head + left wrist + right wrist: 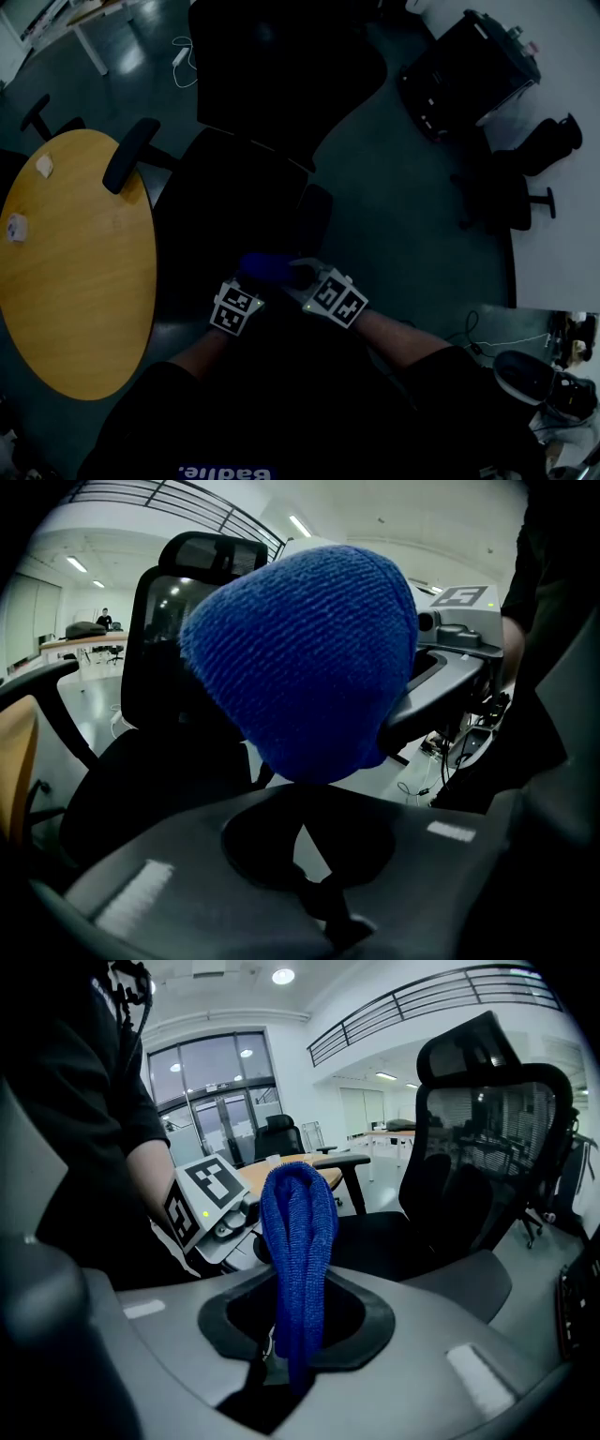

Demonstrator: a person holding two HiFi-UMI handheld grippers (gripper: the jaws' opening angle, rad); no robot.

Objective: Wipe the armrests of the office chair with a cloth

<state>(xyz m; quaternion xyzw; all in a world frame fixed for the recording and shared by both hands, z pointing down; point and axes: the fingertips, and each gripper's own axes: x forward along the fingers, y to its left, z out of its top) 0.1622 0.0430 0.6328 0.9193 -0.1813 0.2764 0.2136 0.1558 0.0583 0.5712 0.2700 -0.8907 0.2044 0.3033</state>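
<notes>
Two handheld grippers meet low in the head view, close to the person's body. The right gripper (302,278) has its jaws closed on a blue knitted cloth (298,1232), which stands up from them in a tall, narrow fold. The left gripper (251,289) sits just beside it, with the cloth bulging in front of its camera. Its jaws look drawn together with nothing between them, and pale floor shows between them and the cloth.

Beyond both, the black mesh-backed office chair (234,187) faces the person. One padded black armrest (129,155) lies by the upper right edge of the round wooden table (75,281). The other armrest (315,216) lies just past the cloth. Neither is touched yet.

Likely risks: the cloth is pinched only at its lower end, so dragging it along a pad could pull it free. Bunched like this, it would wipe only a thin strip. A firm push might also swivel the chair away.
</notes>
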